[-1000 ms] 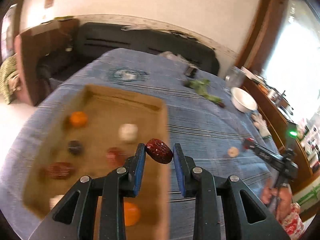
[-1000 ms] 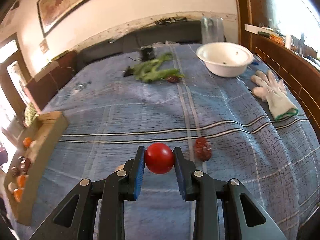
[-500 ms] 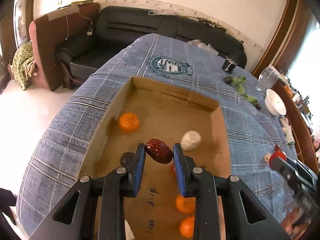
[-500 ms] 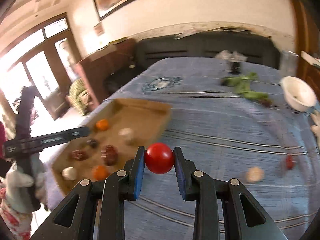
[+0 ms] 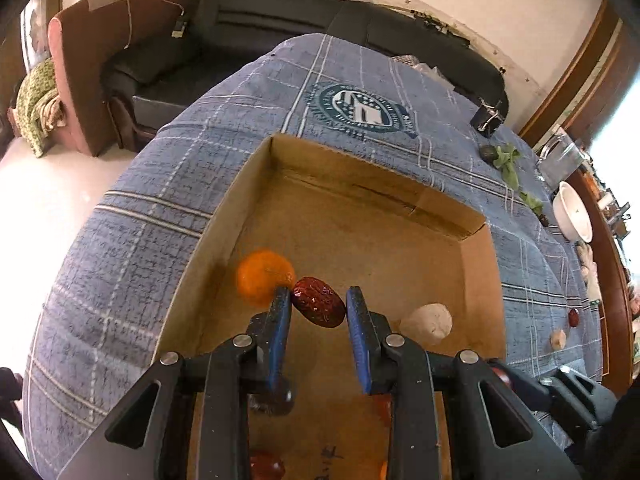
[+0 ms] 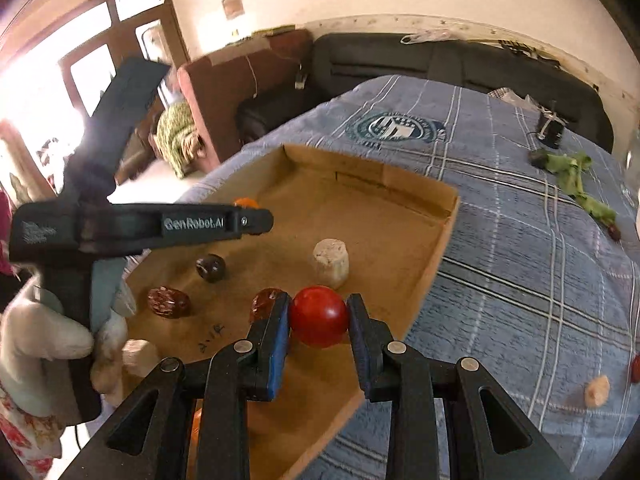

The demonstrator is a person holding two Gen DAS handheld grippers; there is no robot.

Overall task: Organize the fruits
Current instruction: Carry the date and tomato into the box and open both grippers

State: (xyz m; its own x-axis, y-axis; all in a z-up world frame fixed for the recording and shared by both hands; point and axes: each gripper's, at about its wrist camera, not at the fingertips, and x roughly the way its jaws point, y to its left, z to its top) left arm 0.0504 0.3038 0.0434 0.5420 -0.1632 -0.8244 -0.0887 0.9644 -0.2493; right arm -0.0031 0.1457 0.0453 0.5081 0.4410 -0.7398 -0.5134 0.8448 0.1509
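Note:
My left gripper [image 5: 319, 307] is shut on a dark red date [image 5: 318, 307] and holds it over the open cardboard box [image 5: 360, 184], just right of an orange [image 5: 262, 276]. My right gripper [image 6: 319, 316] is shut on a red tomato [image 6: 319, 316] above the box's [image 6: 444, 240] near right part. The box holds a white chunk [image 6: 331, 263], a dark fruit [image 6: 209, 267], two dates [image 6: 169, 302] and another white piece [image 6: 140, 356]. The left gripper's body [image 6: 140, 226] shows in the right wrist view.
The box lies on a blue plaid cloth [image 6: 520, 240]. Loose on the cloth at the right are a pale piece [image 6: 597, 390] and a red fruit [image 6: 635, 368]. Farther back lie green leaves [image 6: 576, 176], a white bowl [image 5: 574, 216] and a black clip [image 6: 550, 128].
Both grippers have moved towards the box with their fruits. The left one now hangs lower over the box's inside beside the orange; the right one has reached over the box's near right part.

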